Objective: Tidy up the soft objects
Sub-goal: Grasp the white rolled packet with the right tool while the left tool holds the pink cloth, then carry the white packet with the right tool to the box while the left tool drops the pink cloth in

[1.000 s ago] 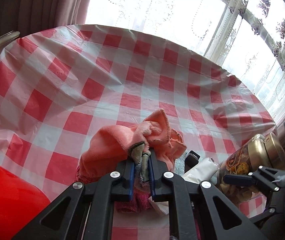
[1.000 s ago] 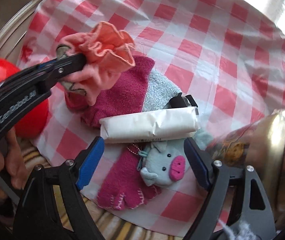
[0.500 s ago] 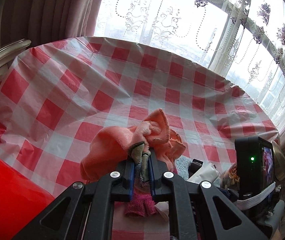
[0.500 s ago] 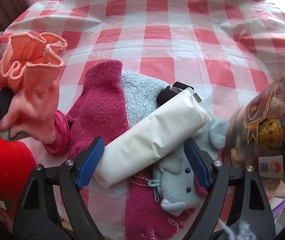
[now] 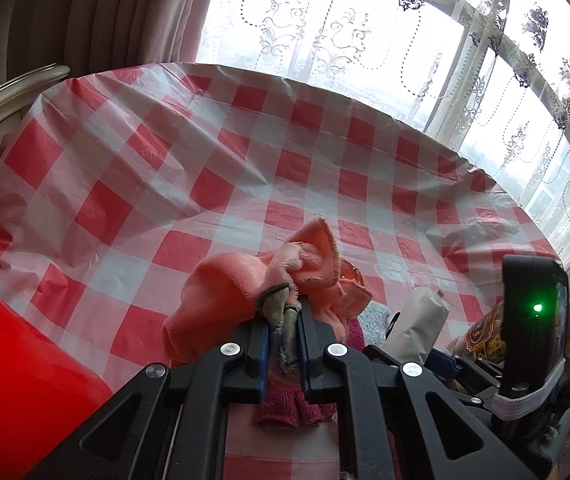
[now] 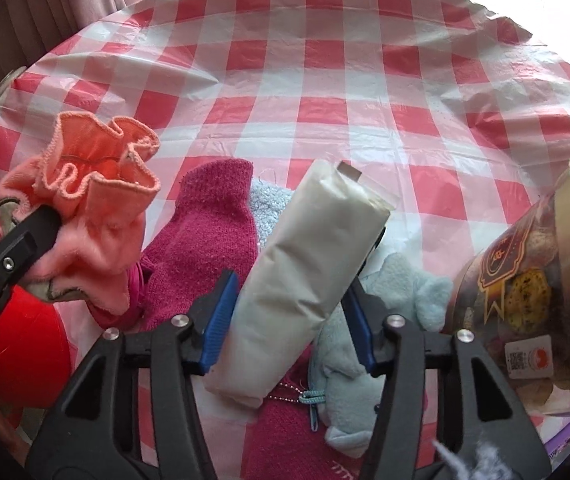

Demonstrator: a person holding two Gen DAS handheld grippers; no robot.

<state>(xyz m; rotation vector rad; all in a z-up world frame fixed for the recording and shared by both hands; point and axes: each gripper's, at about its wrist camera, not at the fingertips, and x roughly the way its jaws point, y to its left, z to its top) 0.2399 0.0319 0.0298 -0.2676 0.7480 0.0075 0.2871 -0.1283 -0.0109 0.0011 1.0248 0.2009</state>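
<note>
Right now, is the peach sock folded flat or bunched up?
Bunched up: the peach sock hangs crumpled from the left gripper, its ruffled cuff gaping open.

Each wrist fisheye looks along its own fingers, close over the red-checked plastic tablecloth [image 5: 213, 184] (left faces the window); both share the crumpled peach fleece cloth [image 5: 225, 284] [image 6: 97, 216].

A home: lace curtains [image 5: 365, 40], checked tablecloth [image 5: 245, 152]

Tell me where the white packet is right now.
Right wrist view, centre: the white packet sits between the right tool's open fingers, over the magenta glove and blue plush.
</note>
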